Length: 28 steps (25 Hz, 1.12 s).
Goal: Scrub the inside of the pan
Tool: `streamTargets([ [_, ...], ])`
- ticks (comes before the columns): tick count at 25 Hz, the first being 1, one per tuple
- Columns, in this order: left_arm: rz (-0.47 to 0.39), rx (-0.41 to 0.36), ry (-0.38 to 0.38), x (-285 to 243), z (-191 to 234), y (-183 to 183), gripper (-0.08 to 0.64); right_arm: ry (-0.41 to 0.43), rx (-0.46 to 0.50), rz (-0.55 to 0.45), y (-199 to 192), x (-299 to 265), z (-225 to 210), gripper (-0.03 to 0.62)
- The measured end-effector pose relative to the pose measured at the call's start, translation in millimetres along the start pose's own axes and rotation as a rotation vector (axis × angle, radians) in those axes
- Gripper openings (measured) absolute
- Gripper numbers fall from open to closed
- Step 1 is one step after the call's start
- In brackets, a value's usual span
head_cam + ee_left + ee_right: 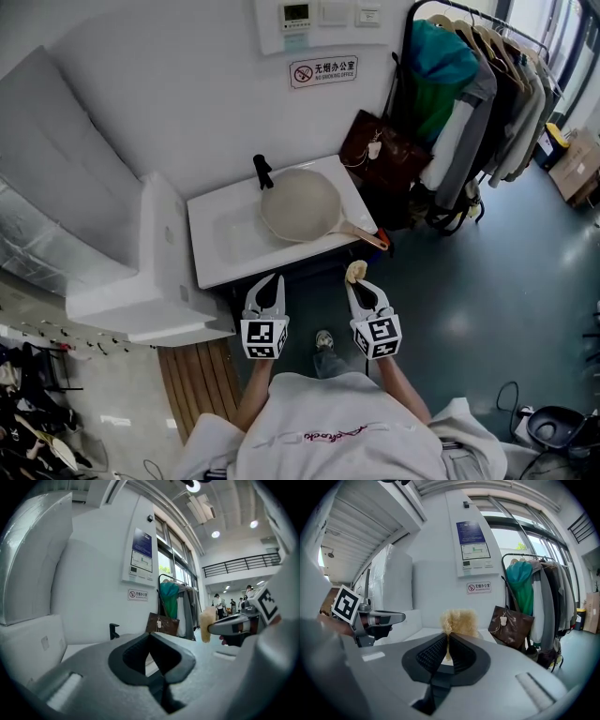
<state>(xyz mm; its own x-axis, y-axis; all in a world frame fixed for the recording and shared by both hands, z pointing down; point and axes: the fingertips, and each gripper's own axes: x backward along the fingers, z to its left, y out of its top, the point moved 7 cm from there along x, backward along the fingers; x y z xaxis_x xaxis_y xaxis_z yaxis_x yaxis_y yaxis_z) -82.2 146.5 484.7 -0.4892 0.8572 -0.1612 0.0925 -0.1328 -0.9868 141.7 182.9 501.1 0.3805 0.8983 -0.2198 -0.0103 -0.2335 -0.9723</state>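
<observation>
One round grey frying pan (300, 204) with a tan handle lies in the white sink (214, 255), ahead of both sets of fingertips and apart from them; the right gripper (359, 284) pinches one tan fibrous scrubbing pad (355, 271) at its tips; the left gripper (275, 281) has its tips together on nothing; one wall sign (323, 70) reads "NO SMOKING OFFICE".

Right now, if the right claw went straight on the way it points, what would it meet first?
Probably the pan handle at the sink front rim, with the held scrub pad touching first; relative height is unclear.
</observation>
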Motion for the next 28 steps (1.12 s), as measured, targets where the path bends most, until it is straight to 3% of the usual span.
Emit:
streamTargets([
  [15, 0.0, 0.003, 0.037, -114, 46, 22, 0.0, 0.049, 0.01, 0.009, 34, -113, -59, 0.024],
  [28, 0.022, 0.015, 0.081, -159, 65, 20, 0.0, 0.095, 0.008, 0.029, 36, -162, -84, 0.025],
])
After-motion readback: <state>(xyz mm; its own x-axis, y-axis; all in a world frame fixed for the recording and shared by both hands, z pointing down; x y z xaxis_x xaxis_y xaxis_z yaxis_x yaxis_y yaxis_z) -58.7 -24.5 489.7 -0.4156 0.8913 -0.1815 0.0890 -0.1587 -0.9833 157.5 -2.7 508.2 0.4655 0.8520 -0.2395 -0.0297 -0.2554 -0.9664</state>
